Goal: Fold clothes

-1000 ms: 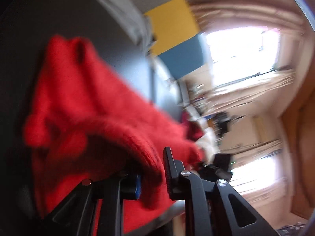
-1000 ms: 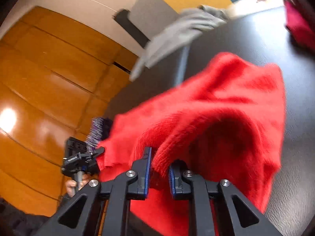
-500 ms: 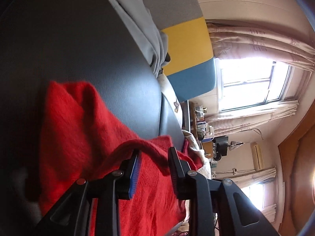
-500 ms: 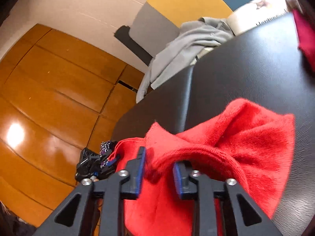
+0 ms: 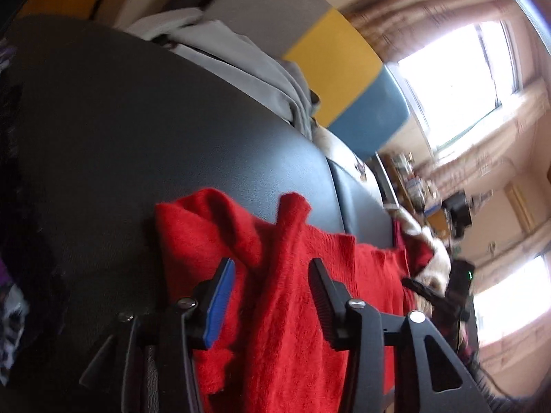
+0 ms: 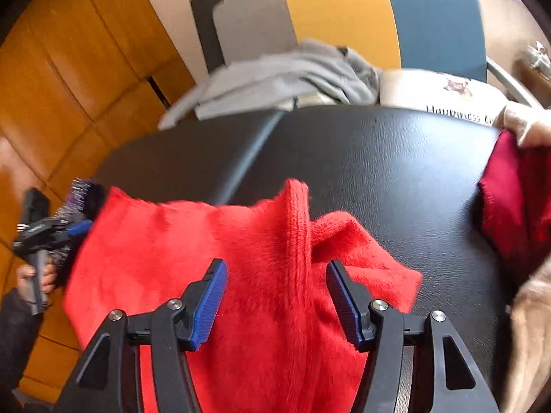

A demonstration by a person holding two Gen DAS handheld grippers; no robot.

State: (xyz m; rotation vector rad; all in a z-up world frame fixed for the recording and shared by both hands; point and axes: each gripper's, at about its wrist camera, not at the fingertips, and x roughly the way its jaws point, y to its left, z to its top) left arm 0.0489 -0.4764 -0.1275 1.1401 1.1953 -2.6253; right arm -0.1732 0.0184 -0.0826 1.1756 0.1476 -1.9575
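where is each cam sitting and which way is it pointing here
Left wrist view: sits on the left tool, looking along its two open fingers over the fuzzy red knit sweater on the black leather-look table, toward bright windows; only the tool shows.
Right wrist view: sits on the right tool, also open, facing the same red sweater and the grey garment behind; the other tool, held in a hand, shows at left.
Shared: sweater, table, grey garment, yellow and blue panels.
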